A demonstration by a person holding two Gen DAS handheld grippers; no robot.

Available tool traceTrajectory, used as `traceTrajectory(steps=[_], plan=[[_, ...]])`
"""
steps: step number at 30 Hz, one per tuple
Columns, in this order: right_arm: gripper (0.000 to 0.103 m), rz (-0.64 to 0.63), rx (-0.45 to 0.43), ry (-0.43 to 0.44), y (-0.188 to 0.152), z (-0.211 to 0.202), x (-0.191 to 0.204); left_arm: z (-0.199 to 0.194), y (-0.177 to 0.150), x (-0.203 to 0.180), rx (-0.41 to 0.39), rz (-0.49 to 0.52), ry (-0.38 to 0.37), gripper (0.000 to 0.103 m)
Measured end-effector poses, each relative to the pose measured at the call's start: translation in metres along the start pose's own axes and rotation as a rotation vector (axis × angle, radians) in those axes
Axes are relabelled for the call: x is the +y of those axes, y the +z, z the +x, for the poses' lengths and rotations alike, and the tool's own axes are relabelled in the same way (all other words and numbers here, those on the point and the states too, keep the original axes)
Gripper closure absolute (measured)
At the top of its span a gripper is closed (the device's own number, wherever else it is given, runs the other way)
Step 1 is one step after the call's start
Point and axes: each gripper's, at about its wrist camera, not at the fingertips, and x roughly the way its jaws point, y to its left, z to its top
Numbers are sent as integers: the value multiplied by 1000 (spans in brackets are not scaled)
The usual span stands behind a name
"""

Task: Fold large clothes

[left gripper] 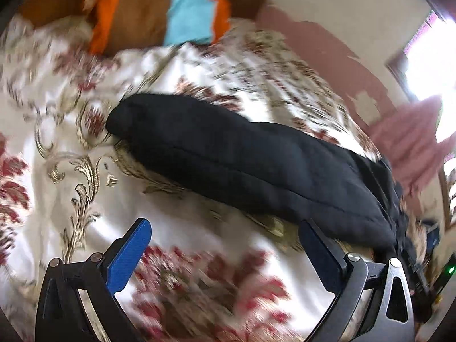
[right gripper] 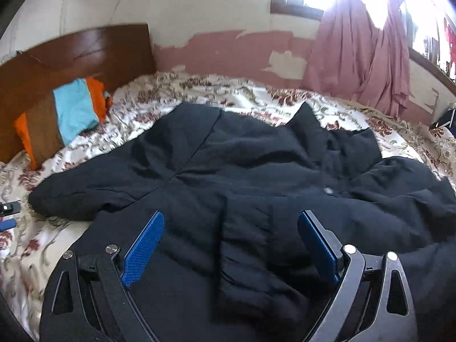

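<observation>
Two grippers, both yours, both with blue pads spread wide and nothing between them. Your left gripper (left gripper: 225, 236) hangs over the floral bedspread (left gripper: 57, 142), with the black jacket's sleeve (left gripper: 242, 156) stretching just ahead of its right finger. Your right gripper (right gripper: 230, 228) hovers directly above the black jacket (right gripper: 242, 171), spread flat on the bed.

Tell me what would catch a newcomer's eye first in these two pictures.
The big black jacket spread across the floral bedspread dominates, with one sleeve stretching out toward the left. Next come the orange, brown and light blue pillow against the wooden headboard, and the pink curtain under the bright window. Both the left gripper and the right gripper are open, holding nothing.
</observation>
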Motion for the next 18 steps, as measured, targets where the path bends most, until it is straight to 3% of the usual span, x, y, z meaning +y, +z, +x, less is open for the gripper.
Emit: traceTrajectory(steps=[4,10,11,13,14,15,17,18], plan=[[11,-10,68,-14,-2,34,11,36,15,30,32,-137,-67,0],[4,15,56,-18,-16,42,11,71,25,49,34,-274,-116,0],[3,20,57,-14,-16,42,10,71,28,47,21,-274,-108,6],[3,27,59,-9,-17,43,10,70,34,45,-3,-288,-113,34],[2,29,60,-8,-17,43,9,68,37,44,-13,-301,-116,58],[2,32,62,-6,-18,44,9,66,41,42,-17,-308,-119,76],[2,39,64,5,-17,43,6,58,50,36,-40,-276,-99,88],[2,43,64,14,-16,42,4,47,56,23,-71,-210,-76,91]])
